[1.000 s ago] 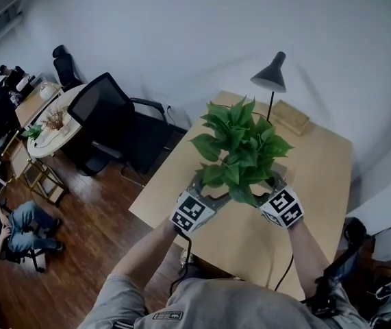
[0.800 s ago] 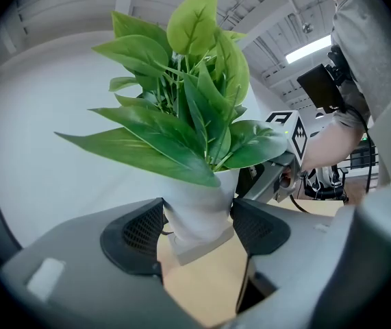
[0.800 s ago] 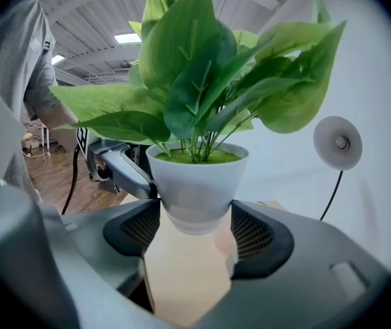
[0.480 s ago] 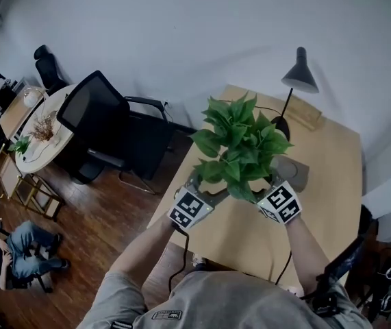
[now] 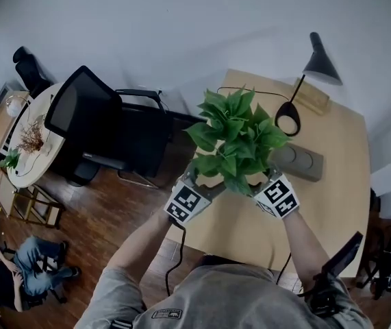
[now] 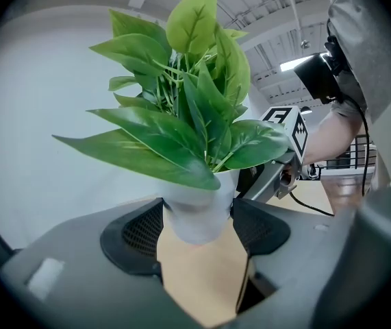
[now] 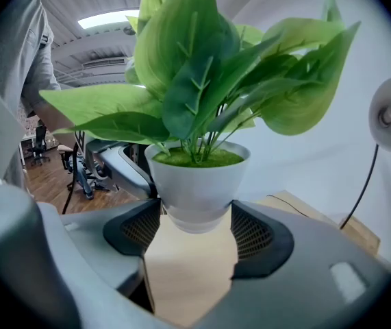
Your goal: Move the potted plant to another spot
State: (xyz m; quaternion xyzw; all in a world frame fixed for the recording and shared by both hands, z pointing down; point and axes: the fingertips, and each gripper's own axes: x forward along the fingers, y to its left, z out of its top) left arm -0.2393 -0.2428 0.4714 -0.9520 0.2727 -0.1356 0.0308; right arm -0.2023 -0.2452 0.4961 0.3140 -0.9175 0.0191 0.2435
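Observation:
The potted plant (image 5: 236, 139) has broad green leaves in a small white pot (image 7: 196, 184). I hold it from both sides, above the left part of the wooden table (image 5: 332, 156). My left gripper (image 5: 196, 187) is shut on the pot (image 6: 195, 214), with a pad on each side of its lower wall. Opposite it, my right gripper (image 5: 272, 184) is shut on the same pot. Both gripper views show the pot's base off the tabletop. In the head view the leaves hide the pot and the fingertips.
A black desk lamp (image 5: 318, 57) with a round base (image 5: 287, 118) stands at the table's far side, beside a wooden box (image 5: 311, 96) and a grey oblong block (image 5: 298, 162). A black office chair (image 5: 92, 122) stands left of the table. A round table (image 5: 24, 129) is farther left.
Both grippers have carried the plant from beside the lamp toward the table's left edge, still shut on the pot. The lamp now lies farther to the plant's right.

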